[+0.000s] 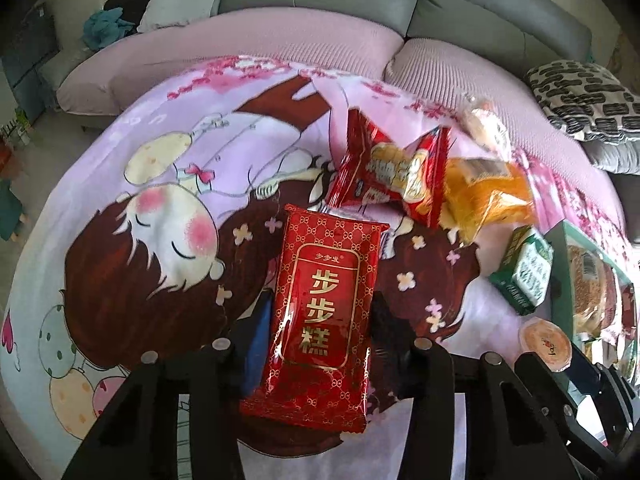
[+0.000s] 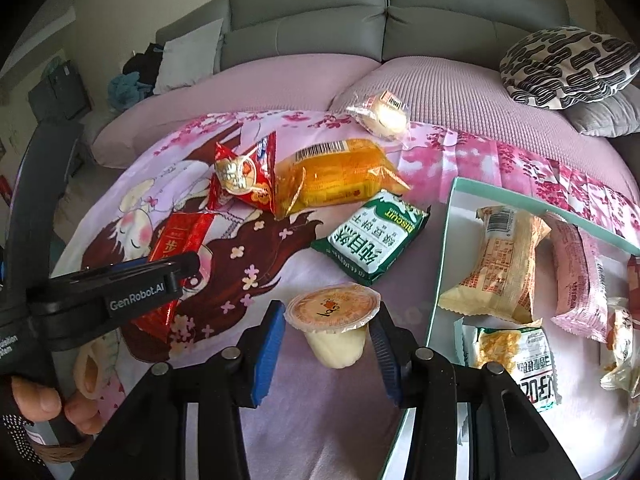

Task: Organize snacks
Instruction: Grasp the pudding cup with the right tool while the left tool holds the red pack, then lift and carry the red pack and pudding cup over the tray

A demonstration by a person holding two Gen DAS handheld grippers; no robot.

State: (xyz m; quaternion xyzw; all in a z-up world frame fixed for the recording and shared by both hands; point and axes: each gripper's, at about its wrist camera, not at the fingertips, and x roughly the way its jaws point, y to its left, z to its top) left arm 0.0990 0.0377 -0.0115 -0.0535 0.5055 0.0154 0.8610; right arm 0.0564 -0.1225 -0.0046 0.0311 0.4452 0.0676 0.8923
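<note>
My left gripper [image 1: 320,320] is shut on a red cake packet with gold characters [image 1: 320,320], held above the cartoon blanket [image 1: 160,200]; that packet also shows in the right wrist view [image 2: 180,240]. My right gripper [image 2: 328,332] has its blue pads [image 2: 266,352] on either side of a sealed pudding cup [image 2: 334,322], which also shows in the left wrist view [image 1: 546,344]. On the blanket lie a red chip bag [image 2: 244,178], an orange packet [image 2: 336,172], a green biscuit packet [image 2: 372,242] and a clear-wrapped bun [image 2: 380,116].
A teal-rimmed white box [image 2: 444,240] at the right holds several wrapped snacks. A grey sofa [image 2: 360,20] with a black-and-white cushion [image 2: 568,64] stands behind the pink pad [image 2: 280,84]. The person's hand [image 2: 36,400] shows at the lower left.
</note>
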